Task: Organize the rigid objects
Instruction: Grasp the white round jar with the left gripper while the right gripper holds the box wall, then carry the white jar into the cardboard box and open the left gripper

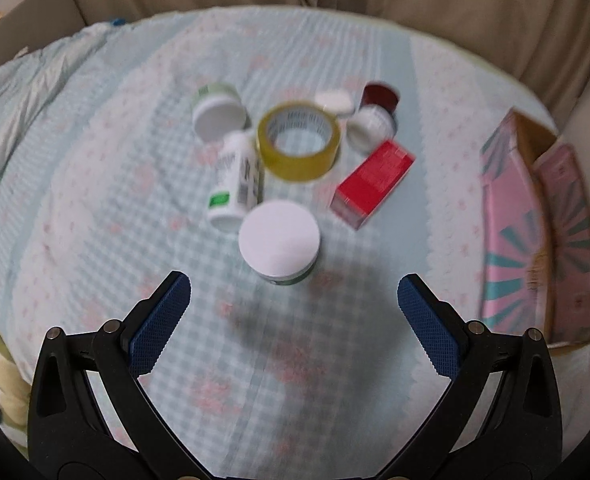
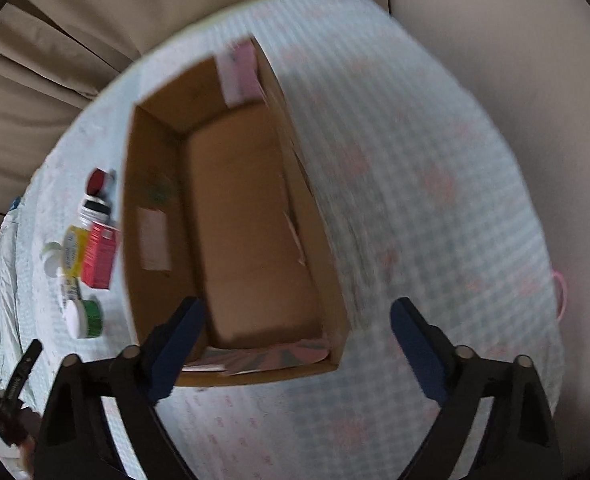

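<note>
Start of the sort, nothing packed yet. Left tool (image 1: 294, 284) spread wide and empty, above a white-lidded jar (image 1: 279, 242) at frame centre. Behind it, a cluster: tape roll (image 1: 298, 146), red box (image 1: 373, 182), lying white bottle (image 1: 237, 182), more small jars. Right tool (image 2: 297, 312) also spread, empty, over the open cardboard box (image 2: 155, 184), which looks empty. Surface looks like a bed with a checked cover (image 1: 95, 200). Next move likely: straddle the jar, close on it. Everything blurred; labels unreadable; box cut off at right of the left view.
</note>
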`<state>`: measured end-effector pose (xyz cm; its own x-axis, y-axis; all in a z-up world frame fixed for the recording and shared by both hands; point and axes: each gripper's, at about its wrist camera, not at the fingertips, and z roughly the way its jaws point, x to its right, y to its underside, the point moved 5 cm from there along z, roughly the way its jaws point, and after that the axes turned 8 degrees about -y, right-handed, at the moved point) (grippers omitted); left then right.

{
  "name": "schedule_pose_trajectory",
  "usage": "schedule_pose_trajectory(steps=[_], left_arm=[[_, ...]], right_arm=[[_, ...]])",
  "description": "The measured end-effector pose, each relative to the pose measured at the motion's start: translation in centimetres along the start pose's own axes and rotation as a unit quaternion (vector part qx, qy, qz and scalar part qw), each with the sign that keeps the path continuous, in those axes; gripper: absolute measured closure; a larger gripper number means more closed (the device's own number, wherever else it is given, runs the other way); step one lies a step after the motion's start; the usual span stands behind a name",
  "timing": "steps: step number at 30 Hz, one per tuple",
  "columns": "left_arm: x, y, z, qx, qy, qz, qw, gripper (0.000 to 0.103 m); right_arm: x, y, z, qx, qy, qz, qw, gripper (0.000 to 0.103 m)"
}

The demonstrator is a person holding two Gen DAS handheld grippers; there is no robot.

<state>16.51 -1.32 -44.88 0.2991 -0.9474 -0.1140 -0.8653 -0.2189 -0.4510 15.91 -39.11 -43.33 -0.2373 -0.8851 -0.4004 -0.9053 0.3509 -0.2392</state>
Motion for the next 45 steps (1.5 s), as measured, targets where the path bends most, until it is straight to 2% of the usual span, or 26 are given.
schedule_pose_trajectory(steps=[4,6,9,13,17,18,22,25,27,30,38,42,45], left_arm=[[0.5,0.8,4.8,-0.013,-0.013,-0.013,0.9998,0.0],[0.9,0.8,6.6,-0.018,-0.021,-0.01,0.9996,0.0],[1.4,0.7,8.8,-0.016,-0.033,-0.003,0.9993,0.0],[1.9,0.3,10.6,-0.006,-0.041,-0.008,0.9991,0.0],[2.3,0.2,11.4,0.004,-0.049,-0.012,0.9987,0.0],[2.4,0.2,11.6,0.005,-0.053,-0.013,0.9985,0.0],[2.4,0.0,11.9,0.01,-0.054,-0.027,0.9981,0.003],[1.8,-0.1,12.3,0.007,-0.064,-0.039,0.9971,0.017],[1.1,-0.3,12.4,0.007,-0.075,-0.048,0.996,0.031],[0.4,-0.3,12.3,0.008,-0.057,-0.064,0.9963,0.032],[0.1,-0.1,11.4,0.005,-0.045,-0.067,0.9967,0.032],[0.1,-0.8,9.3,0.01,-0.04,-0.055,0.9977,0.033],[0.7,-2.6,6.5,0.031,-0.024,-0.018,0.9991,0.033]], right_arm=[[1.6,0.7,2.7,-0.028,-0.015,0.021,0.999,0.021],[2.3,1.0,3.9,-0.042,-0.023,0.034,0.998,0.031],[3.4,1.4,4.9,-0.052,-0.036,0.06,0.996,0.039],[4.4,1.7,5.0,-0.049,-0.064,0.097,0.992,0.048],[5.5,1.6,4.8,-0.048,-0.085,0.123,0.988,0.068],[5.9,1.4,4.8,-0.05,-0.088,0.126,0.987,0.069],[6.6,1.4,4.6,-0.05,-0.092,0.127,0.986,0.069],[7.0,1.5,4.4,-0.052,-0.092,0.126,0.986,0.07],[7.1,1.4,4.2,-0.052,-0.093,0.125,0.986,0.07],[7.1,1.3,4.3,-0.052,-0.093,0.123,0.987,0.07],[6.4,1.4,5.8,-0.046,-0.091,0.127,0.987,0.07],[6.3,1.5,5.6,-0.041,-0.089,0.131,0.987,0.071],[6.4,1.7,5.3,-0.036,-0.091,0.139,0.986,0.071]])
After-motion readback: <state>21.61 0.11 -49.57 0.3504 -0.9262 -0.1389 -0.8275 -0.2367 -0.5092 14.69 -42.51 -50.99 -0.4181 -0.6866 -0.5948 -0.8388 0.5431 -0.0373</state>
